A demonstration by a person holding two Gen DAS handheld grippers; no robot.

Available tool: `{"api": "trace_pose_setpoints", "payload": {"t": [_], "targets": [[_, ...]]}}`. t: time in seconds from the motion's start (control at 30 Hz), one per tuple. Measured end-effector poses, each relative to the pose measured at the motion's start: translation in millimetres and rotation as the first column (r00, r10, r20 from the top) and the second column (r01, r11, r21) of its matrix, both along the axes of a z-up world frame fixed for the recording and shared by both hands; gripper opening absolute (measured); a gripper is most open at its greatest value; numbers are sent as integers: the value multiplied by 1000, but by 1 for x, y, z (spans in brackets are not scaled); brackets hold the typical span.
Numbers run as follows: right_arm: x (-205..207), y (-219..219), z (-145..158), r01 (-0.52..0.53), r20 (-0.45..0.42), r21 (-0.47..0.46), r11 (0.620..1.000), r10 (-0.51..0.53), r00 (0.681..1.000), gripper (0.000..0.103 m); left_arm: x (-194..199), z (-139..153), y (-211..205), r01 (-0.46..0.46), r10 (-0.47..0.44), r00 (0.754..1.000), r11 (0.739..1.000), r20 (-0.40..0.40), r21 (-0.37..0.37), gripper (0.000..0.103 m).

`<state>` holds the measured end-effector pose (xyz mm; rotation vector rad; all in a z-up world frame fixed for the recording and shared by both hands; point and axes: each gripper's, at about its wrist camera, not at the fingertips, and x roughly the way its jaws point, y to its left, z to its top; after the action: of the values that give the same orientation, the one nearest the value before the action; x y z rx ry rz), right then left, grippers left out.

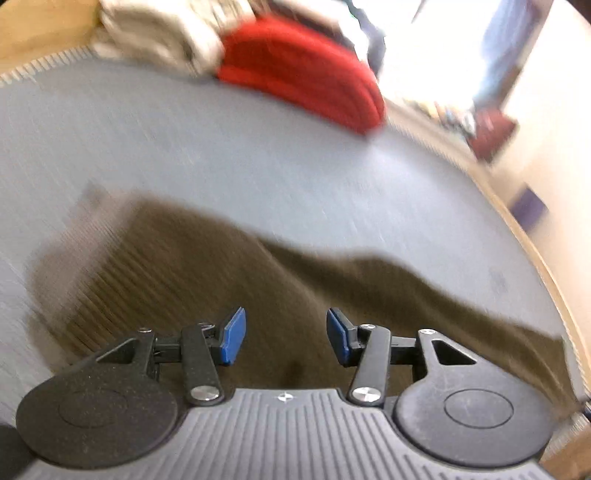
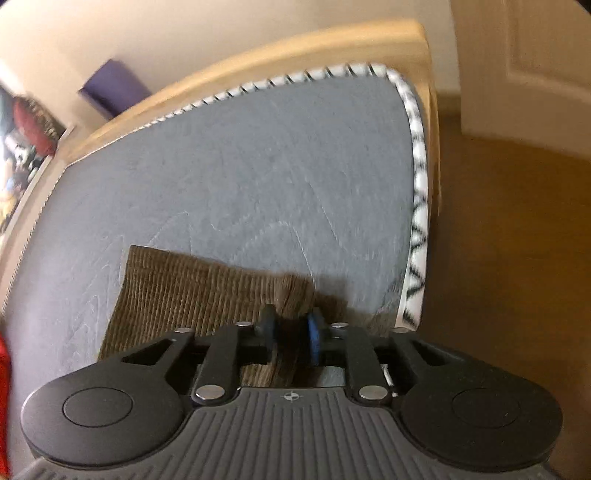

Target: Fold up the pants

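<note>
Left gripper: jaws standing wide apart, released, nothing between the blue pads. It is hovering over the brown corduroy pants, which are lying directly ahead of and beneath it on the grey mat. Frame is heavily smeared, so whether the pads are touching cloth cannot be told. Far ahead of this gripper, a red folded garment and a pale one are sitting at the mat's far edge.

Right gripper: jaws drawn close, pinching a raised ridge of the pants between the pads. The cloth is spreading out to its left; the mat's patterned edge is running close on its right.

Risks, as judged: only a thin bunch is being held, so a quick pull could slip it free; with the left side unheld, the fold could drag skewed or slide toward the near edge.

Pants: ribbed, thick-looking, lying mostly flat, far edge wavy, one corner square.
</note>
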<state>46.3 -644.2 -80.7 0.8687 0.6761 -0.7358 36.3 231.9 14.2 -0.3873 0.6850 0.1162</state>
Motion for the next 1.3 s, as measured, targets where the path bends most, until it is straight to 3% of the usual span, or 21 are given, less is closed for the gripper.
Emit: {"api": "trace_pose_setpoints", "payload": {"t": [0.1, 0.17, 0.2, 0.23, 0.27, 0.3, 0.33, 0.37, 0.43, 0.5, 0.57, 0.63, 0.7, 0.77, 0.8, 0.83, 0.87, 0.93, 1.07, 1.3], "targets": [[-5, -2, 2, -9, -4, -16, 1000, 9, 1000, 35, -7, 12, 18, -106, 104, 993, 994, 51, 39, 53], [-5, -3, -4, -11, -14, 10, 1000, 11, 1000, 35, -6, 9, 37, -211, 212, 977, 977, -5, 36, 49], [-6, -4, -7, -7, -20, 28, 1000, 8, 1000, 35, -1, 0, 50, -305, 306, 942, 952, -140, 30, 39], [-7, -4, -8, -4, -26, 42, 999, 5, 1000, 35, 1, -15, 67, -397, 379, 883, 918, -278, -10, 4], [-9, -2, -7, -2, -32, 55, 998, 3, 999, 35, -5, -30, 86, -492, 427, 830, 864, -358, -110, 2], [-9, 0, -8, -3, -37, 66, 998, 5, 999, 35, -11, -34, 95, -528, 445, 824, 829, -351, -187, 2], [-9, 0, -8, -4, -42, 71, 997, 7, 999, 35, -10, -31, 95, -519, 442, 829, 836, -343, -177, 2], [-8, 1, -9, -6, -47, 72, 997, 9, 999, 37, -8, -24, 86, -493, 438, 844, 861, -309, -125, 2], [-8, 2, -9, -10, -54, 69, 998, 14, 998, 40, -9, -10, 63, -419, 404, 892, 908, -200, -33, 22], [-9, 2, -9, -12, -56, 69, 998, 16, 998, 41, -7, 2, 35, -324, 327, 940, 945, -102, 41, 28], [-12, 0, -9, 1, -48, 80, 997, 3, 999, 44, -4, 7, 7, -182, 186, 982, 977, -28, 109, 32], [-17, -3, -11, 23, -29, 107, 994, -20, 999, 44, -1, 5, -26, -11, 12, 1000, 988, -7, 152, 32], [-23, -8, -14, 44, 5, 149, 988, -46, 999, 45, 0, -2, -57, 159, -158, 987, 972, -17, 176, 32], [-28, -12, -16, 57, 33, 181, 982, -64, 997, 45, 3, -15, -93, 346, -338, 938, 919, -73, 187, 38], [-30, -13, -16, 63, 42, 191, 980, -72, 997, 45, 5, -28, -108, 430, -407, 901, 884, -148, 183, 50], [-31, -14, -17, 67, 47, 199, 978, -78, 996, 45, 6, -45, -123, 495, -449, 860, 850, -244, 180, 53], [-32, -16, -19, 70, 51, 210, 975, -82, 995, 46, 2, -59, -135, 531, -463, 838, 814, -289, 235, 55], [-33, -17, -21, 77, 59, 229, 970, -93, 994, 48, -3, -60, -150, 554, -484, 832, 759, -273, 342, 58], [-31, -20, -26, 75, 88, 262, 962, -102, 991, 49, 8, -57, -131, 529, -471, 844, 812, -258, 246, 59], [-15, -18, -26, 72, 87, 219, 973, -93, 992, 50, 7, -62, -137, 531, -473, 843, 805, -255, 263, 59]]}}
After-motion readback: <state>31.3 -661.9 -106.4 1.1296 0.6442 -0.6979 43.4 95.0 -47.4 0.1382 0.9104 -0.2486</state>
